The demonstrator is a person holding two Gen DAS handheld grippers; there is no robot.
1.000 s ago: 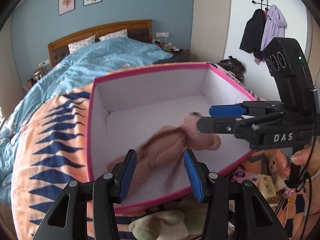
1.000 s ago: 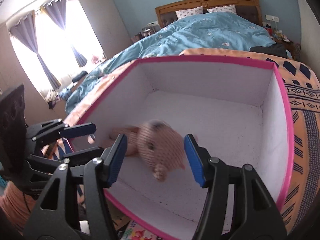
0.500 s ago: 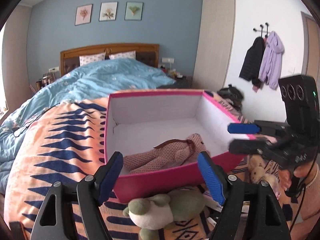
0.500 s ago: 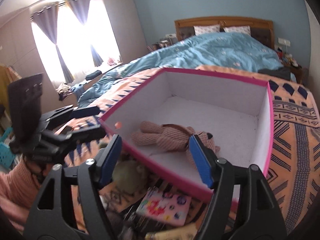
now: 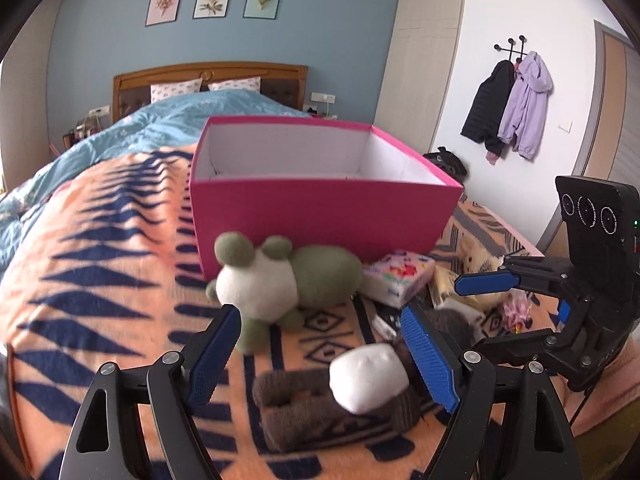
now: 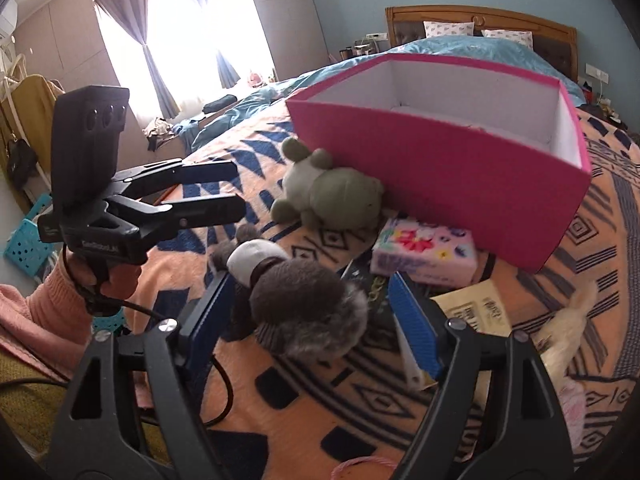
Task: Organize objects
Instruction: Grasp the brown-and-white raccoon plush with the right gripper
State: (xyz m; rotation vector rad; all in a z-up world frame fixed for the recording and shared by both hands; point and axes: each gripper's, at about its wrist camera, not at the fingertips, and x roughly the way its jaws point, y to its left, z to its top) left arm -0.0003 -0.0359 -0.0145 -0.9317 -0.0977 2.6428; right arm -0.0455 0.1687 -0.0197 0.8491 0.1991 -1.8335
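Both my grippers, left gripper (image 5: 322,354) and right gripper (image 6: 310,322), have jaws that have just been opening, nothing pinched. Brown plush toy (image 6: 304,312) lies on the bed (image 6: 440,400), before the pink box (image 6: 440,160): soft, light; I'd squeeze its plump body.
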